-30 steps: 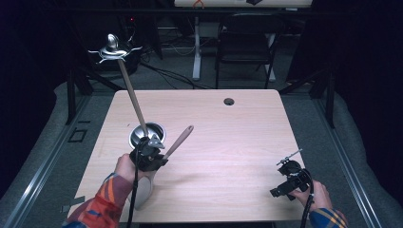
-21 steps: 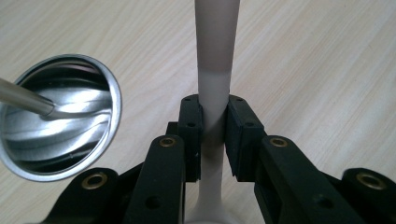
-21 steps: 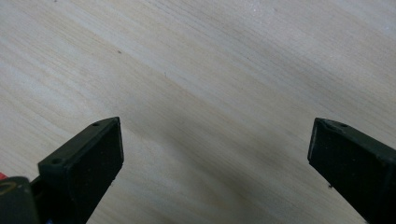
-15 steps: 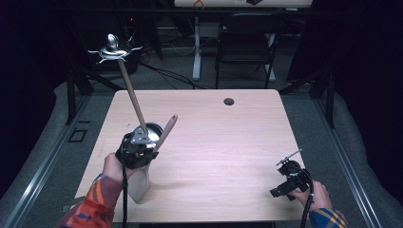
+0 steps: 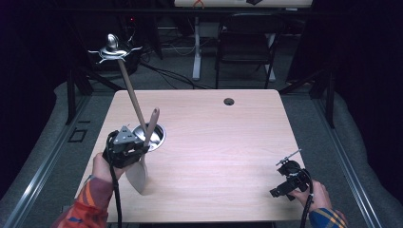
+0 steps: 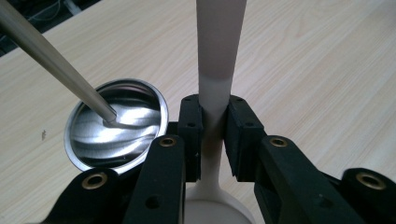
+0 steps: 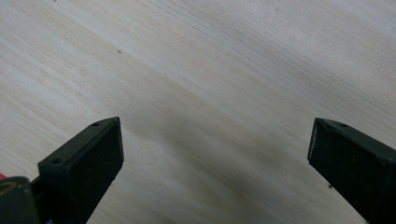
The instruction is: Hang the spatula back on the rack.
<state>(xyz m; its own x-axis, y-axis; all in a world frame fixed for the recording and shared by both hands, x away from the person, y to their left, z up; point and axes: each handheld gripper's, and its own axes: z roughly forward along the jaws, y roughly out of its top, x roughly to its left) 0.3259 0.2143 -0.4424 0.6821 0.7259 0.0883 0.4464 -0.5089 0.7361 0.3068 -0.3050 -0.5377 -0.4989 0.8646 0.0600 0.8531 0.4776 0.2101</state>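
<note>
Beige spatula (image 5: 145,147), one, clamped by its handle in left gripper (image 6: 214,135), blade down over the near-left tabletop (image 5: 223,142), handle tilted up beside one steel cup (image 5: 151,136). One long rod (image 5: 132,100) leans from the cup. Right gripper (image 7: 215,154) empty, jaws wide apart over bare pale wood at near right. Dark room behind: one chair (image 5: 246,45), floor cables.

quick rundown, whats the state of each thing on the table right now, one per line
left hand-held gripper: shut on the spatula's handle
spatula: clamped at its neck, handle tilted up, blade low over the table
steel cup: upright on the table, a long rod leaning in it
rod: slanted, lower end in the cup
right hand-held gripper: open, nothing between the jaws
table: bare wood in the middle
</note>
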